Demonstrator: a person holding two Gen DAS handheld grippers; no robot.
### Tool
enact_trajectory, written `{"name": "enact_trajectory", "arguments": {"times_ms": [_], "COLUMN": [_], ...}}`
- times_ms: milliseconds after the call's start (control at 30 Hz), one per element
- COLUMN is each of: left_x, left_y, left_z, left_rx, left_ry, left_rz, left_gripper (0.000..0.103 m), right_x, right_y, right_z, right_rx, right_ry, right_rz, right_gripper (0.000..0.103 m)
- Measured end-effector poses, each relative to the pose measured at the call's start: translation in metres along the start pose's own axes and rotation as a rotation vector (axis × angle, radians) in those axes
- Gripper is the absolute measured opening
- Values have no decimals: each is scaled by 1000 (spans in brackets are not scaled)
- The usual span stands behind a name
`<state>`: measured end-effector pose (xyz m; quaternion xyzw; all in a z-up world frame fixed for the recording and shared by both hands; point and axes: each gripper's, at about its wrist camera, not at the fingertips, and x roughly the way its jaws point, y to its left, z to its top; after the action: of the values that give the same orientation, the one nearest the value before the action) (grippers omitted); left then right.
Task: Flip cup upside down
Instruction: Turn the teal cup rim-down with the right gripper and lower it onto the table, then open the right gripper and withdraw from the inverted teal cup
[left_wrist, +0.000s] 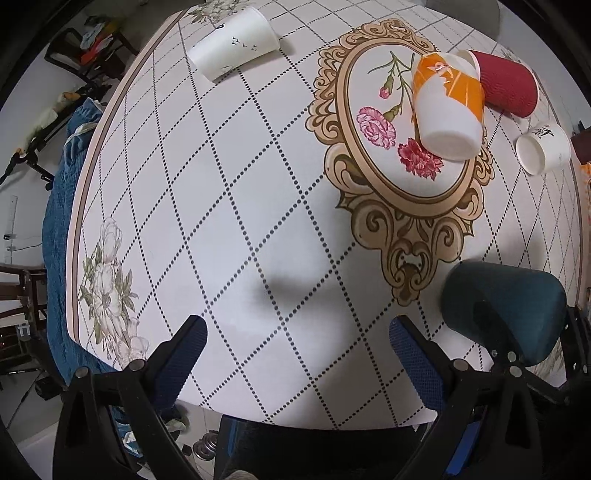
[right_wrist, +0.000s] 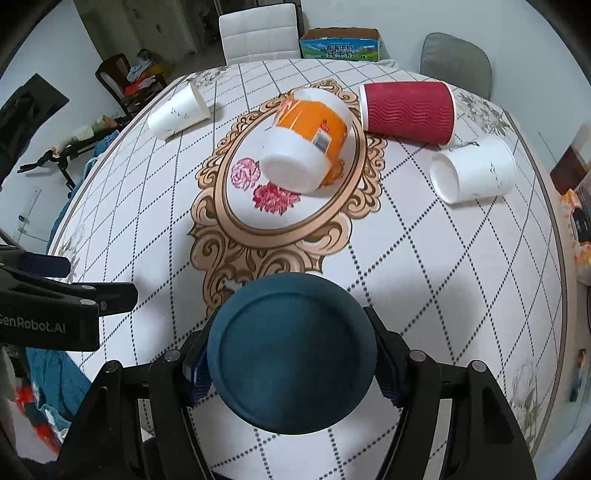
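My right gripper (right_wrist: 291, 365) is shut on a dark teal cup (right_wrist: 291, 354), its flat bottom facing the camera, held above the near part of the table. The same cup (left_wrist: 506, 314) shows at the lower right of the left wrist view. My left gripper (left_wrist: 297, 347) is open and empty above the near table edge, left of the teal cup. Its body shows at the left of the right wrist view (right_wrist: 55, 302).
On the patterned tablecloth (right_wrist: 424, 258) lie an orange-and-white cup (right_wrist: 306, 144), a red ribbed cup (right_wrist: 408, 110), a white cup at the right (right_wrist: 474, 168) and a white cup at the far left (right_wrist: 177, 110). Chairs (right_wrist: 258, 33) and a carton (right_wrist: 340, 44) stand beyond.
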<state>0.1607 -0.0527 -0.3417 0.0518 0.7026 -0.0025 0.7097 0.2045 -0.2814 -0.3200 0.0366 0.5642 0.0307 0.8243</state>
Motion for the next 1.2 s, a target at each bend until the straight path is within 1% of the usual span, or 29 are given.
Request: {"name": "enact_trajectory", "arguments": {"times_ms": [67, 133, 200, 300, 367, 400, 433, 533, 667, 767, 967, 1200], "left_x": [-2, -6, -12, -25, -38, -46, -51, -70, -98, -121, -167, -222], "left_y": [-1, -1, -1, 0, -2, -2, -3, 0, 3, 7, 20, 30], "left_z": [-4, -8, -13, -22, -28, -32, -36, -43, -59, -72, -103, -148], "left_rx": [-3, -4, -2, 9, 23, 32, 40, 61, 86, 97, 108, 143], "left_ry": [-9, -22, -37, -66, -92, -112, -127, -171, -237, -281, -362, -459], "left_rz": [-2, 1, 2, -6, -12, -14, -14, -20, -26, -41, -85, -102], "left_gripper": [101, 101, 101, 101, 101, 101, 101, 101, 101, 101, 102, 102], "right_x": [0, -3, -9, -26, -40, -51, -57, -87, -126, -151, -213, -293], "right_y": [0, -3, -5, -10, -14, -15, -16, -19, -18, -14, 8, 37], "right_z": [-2, -4, -5, -8, -12, -14, -16, -21, -30, -36, -55, -85], "right_rx": [10, 38, 56, 82, 102, 111, 118, 139, 171, 198, 237, 257], "right_ry": [12, 28, 36, 38, 40, 41, 36, -3, -48, -69, -135, -212], "right_rz": [6, 6, -3, -28, -50, -81, -92, -155, -213, -235, -255, -290], "right_gripper": [74, 78, 87, 94, 94, 94, 94, 95, 96, 96, 96, 97]}}
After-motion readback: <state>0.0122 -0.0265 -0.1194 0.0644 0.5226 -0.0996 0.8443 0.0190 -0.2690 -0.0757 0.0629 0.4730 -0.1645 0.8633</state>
